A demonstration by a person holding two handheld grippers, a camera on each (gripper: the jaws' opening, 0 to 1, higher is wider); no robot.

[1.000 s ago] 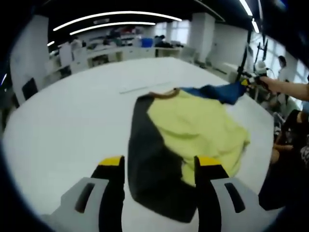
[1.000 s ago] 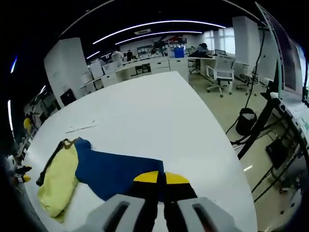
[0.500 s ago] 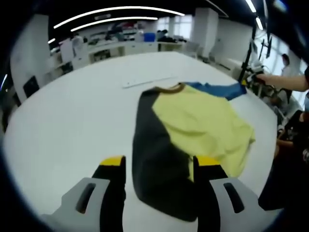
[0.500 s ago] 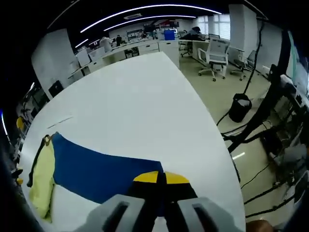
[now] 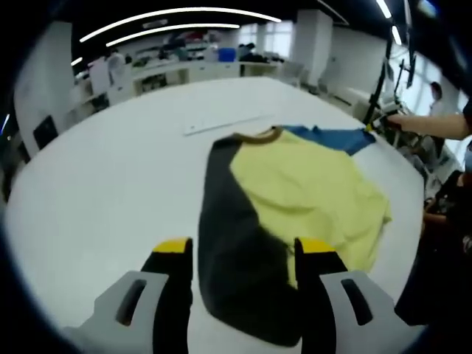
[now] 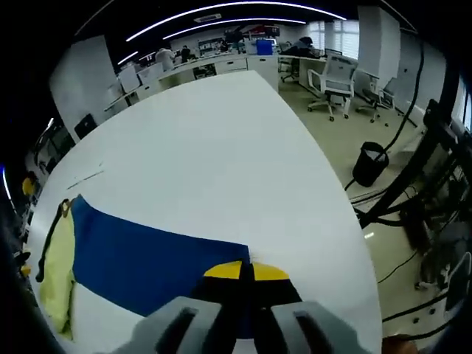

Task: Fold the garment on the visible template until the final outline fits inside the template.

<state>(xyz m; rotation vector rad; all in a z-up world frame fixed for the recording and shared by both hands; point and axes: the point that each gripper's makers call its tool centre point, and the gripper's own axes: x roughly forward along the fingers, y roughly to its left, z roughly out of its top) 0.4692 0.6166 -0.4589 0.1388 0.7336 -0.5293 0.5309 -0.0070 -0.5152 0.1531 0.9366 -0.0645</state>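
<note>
Left gripper view: my left gripper [image 5: 237, 254] hangs w/ jaws spread wide, nothing between them, just above the near hem of the garment [image 5: 295, 199]. Garment lies on the white surface [image 5: 110, 184]: black panel on the left, yellow panel across the middle, brown collar at the far end, blue part stretched off to the right. A thin pale strip [image 5: 221, 123] lies on the surface just beyond the collar, possibly a template edge, too blurred to tell. A person's arm [image 5: 435, 127] reaches in at the right.

Right gripper view: my right gripper [image 6: 247, 270] is clamped tight on the blue edge of the garment [image 6: 140, 254], cloth pulled out flat toward the yellow part at left. Black bin [image 6: 367, 162] on the floor past the surface [image 6: 214, 147] edge.
</note>
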